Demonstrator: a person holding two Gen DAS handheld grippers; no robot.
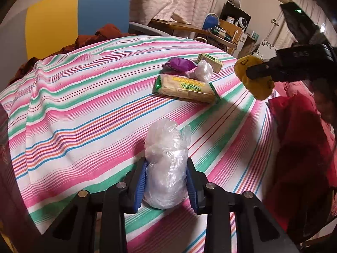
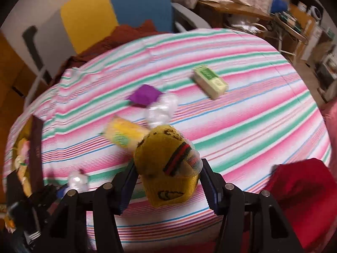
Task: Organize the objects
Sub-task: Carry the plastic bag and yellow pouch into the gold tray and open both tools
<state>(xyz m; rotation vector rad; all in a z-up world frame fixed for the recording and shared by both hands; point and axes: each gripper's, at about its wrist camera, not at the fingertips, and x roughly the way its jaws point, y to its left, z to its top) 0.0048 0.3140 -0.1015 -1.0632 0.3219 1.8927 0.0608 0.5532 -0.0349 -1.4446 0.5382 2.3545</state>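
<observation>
My left gripper [image 1: 166, 181] is shut on a crumpled clear plastic bag [image 1: 166, 168] just above the striped tablecloth [image 1: 84, 105]. My right gripper [image 2: 168, 181] is shut on a mustard yellow knitted item [image 2: 166, 168] with a red and green band, held above the table; the left wrist view shows it at the right [image 1: 254, 80]. On the cloth lie a cracker packet [image 1: 187, 87], a purple wrapper [image 1: 179, 64], a second clear plastic bag [image 1: 203, 70] and a pale green box [image 1: 210, 62]. The right wrist view is blurred and shows the same box [image 2: 210, 82].
A red garment [image 1: 299, 139] lies over the table's right edge. A brown cloth [image 1: 101, 35] and a yellow and blue chair back [image 1: 78, 16] stand behind the table. A cluttered desk [image 1: 221, 31] is at the far right. A dark flat object [image 2: 35, 154] lies at the table's left edge.
</observation>
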